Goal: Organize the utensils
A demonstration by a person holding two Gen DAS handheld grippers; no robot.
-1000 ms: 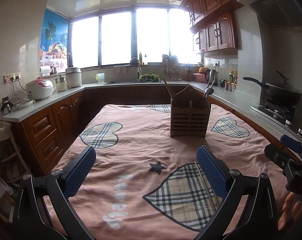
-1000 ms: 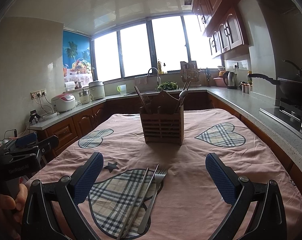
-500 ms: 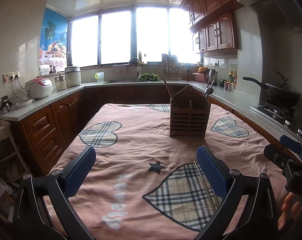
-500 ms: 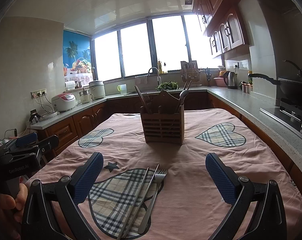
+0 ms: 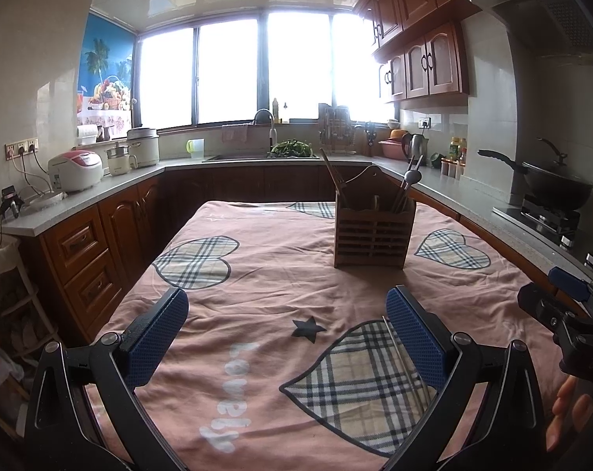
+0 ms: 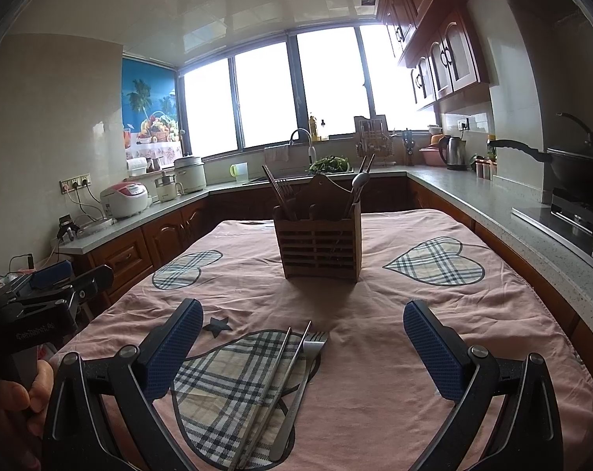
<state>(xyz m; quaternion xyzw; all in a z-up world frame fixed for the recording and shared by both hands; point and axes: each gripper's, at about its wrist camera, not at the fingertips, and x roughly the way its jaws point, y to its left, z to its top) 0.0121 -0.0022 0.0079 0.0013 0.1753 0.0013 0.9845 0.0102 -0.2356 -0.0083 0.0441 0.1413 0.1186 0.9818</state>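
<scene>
A slatted wooden utensil holder (image 6: 318,244) (image 5: 373,235) stands upright mid-table with chopsticks, a fork and a spoon sticking out. On a plaid heart patch near me lie two metal chopsticks (image 6: 271,388) and a metal fork (image 6: 302,376), side by side. My right gripper (image 6: 302,349) is open above the cloth, with these utensils between its blue pads and lower. My left gripper (image 5: 286,337) is open with nothing in it; only a chopstick tip (image 5: 390,333) shows beside its right pad. Each gripper appears at the edge of the other's view.
A pink cloth with plaid hearts (image 6: 433,265) covers the table (image 5: 257,267). Counters ring it: rice cookers (image 5: 75,170) at left, a sink (image 5: 265,133) at the back, a wok on the stove (image 5: 555,188) at right. A hand (image 6: 10,400) grips the left tool.
</scene>
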